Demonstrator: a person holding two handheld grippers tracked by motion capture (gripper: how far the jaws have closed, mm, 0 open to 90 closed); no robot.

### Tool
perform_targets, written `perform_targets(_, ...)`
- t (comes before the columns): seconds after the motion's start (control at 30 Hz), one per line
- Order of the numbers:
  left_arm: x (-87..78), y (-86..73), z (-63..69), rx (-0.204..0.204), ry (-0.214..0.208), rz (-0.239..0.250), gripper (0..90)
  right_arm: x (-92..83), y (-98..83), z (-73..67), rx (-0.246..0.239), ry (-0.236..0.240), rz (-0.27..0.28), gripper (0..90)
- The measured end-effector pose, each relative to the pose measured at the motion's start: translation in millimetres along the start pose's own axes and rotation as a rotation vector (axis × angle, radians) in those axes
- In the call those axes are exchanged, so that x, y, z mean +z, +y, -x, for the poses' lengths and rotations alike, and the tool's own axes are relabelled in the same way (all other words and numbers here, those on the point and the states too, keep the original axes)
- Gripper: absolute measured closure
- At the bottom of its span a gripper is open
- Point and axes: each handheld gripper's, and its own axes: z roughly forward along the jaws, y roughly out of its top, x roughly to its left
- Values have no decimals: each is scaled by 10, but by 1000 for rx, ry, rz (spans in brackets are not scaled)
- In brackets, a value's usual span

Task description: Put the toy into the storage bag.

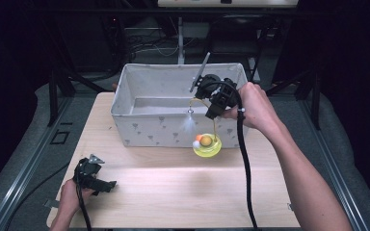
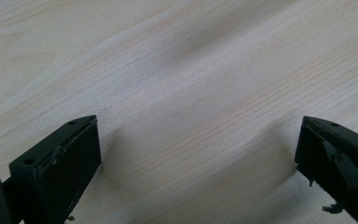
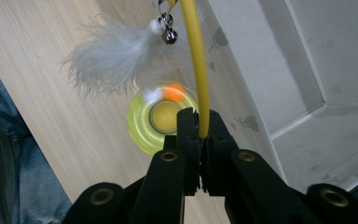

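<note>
One cat toy (image 1: 207, 143) hangs just in front of one white fabric bin (image 1: 149, 127), above the desk (image 1: 173, 187); its yellow-green disc base carries an orange ball, a yellow wire, one white feather and a bell; the right tool (image 3: 199, 126) pinches the wire; the left tool (image 2: 198, 154) rests spread on the desk.

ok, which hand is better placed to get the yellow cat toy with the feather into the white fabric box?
Right. The right gripper is shut on the toy's yellow wire stem, lifted beside the white fabric box. The left gripper rests open at the wooden table's near-left corner.
</note>
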Motion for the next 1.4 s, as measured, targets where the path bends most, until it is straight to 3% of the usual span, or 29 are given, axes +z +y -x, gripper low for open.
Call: perform_targets(1.4,1,-1,-3,1,-3,0,2,-537,112,243,50,-48,29,879)
